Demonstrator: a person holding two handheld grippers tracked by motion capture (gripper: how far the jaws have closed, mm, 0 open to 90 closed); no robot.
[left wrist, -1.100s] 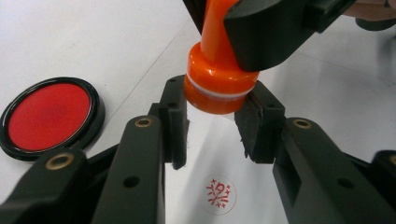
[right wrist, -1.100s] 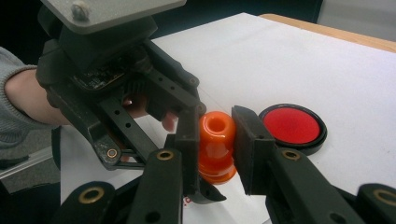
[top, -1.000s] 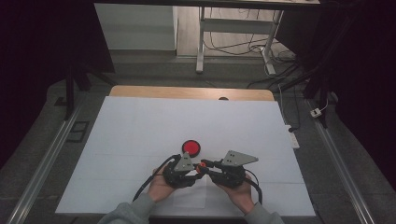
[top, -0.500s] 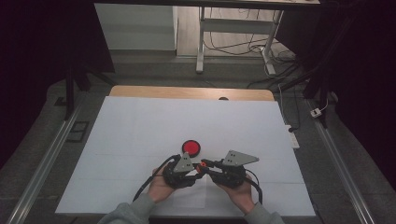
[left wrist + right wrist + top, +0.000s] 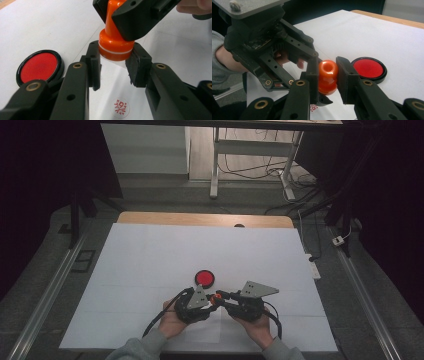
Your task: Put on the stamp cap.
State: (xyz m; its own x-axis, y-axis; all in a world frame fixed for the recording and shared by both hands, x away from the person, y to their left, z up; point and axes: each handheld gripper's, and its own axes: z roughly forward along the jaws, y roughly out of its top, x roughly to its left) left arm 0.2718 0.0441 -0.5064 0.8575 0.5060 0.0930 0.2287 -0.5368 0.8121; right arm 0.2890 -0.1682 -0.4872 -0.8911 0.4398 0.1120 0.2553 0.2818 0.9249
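My right tongs (image 5: 325, 75) pinch the orange stamp (image 5: 327, 77) by its handle, both pads pressed flat against it. My left tongs (image 5: 113, 66) sit around the stamp's clear cap (image 5: 117, 60) below the wide orange base, the pads just beside it or lightly touching; I cannot tell whether they grip. From the high view both tongs meet nose to nose near the front edge of the desk (image 5: 150, 250), and nothing has moved over the last second: hands, stamp and the red ink pad (image 5: 204, 278) all lie as before. I judge this stillness as a pause in pulling the cap off or putting it on. A red stamped mark (image 5: 120, 107) lies on the white paper (image 5: 50, 22) under the stamp, so one print seems already made. The ink pad lies open just beyond my left tongs.
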